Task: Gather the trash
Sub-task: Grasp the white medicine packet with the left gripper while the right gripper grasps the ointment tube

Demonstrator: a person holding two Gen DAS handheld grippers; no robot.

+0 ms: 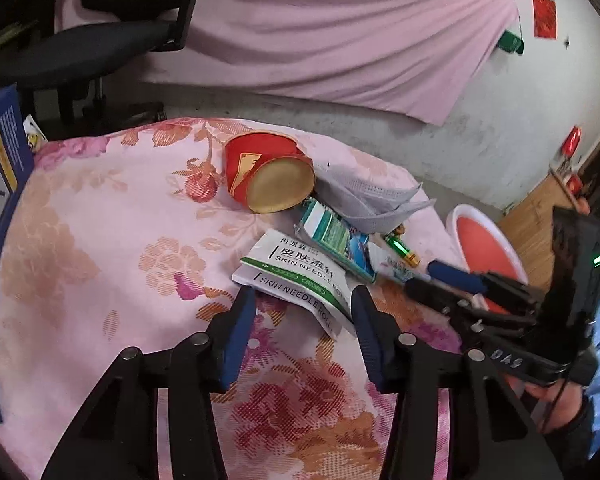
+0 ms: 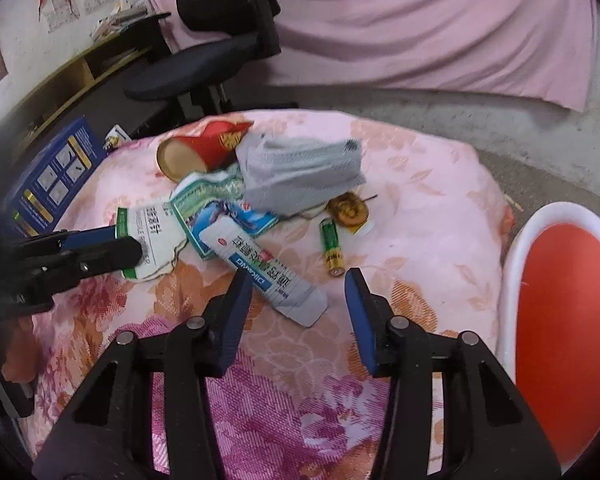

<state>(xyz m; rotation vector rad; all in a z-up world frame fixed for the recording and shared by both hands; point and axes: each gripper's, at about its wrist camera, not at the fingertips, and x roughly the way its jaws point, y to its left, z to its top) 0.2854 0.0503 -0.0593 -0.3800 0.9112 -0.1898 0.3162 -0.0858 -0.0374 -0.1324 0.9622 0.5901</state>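
Left tool (image 1: 303,292) apart over torn white-green packet (image 1: 296,276), right tool (image 2: 298,280) apart.

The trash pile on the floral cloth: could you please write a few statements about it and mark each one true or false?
1. The red paper cup stands upright. False: it lies on its side, its gold inside showing.
2. The grey face mask lies partly over the other litter. True.
3. The green battery is gripped by the right tool. False: it lies free on the floral cloth, and that tool is open with the white tube's end between its fingers.
4. The left tool is open over the white "SKIN NEEDLE" packet. True.
5. A red-and-white bowl sits at the cloth's right edge. True.
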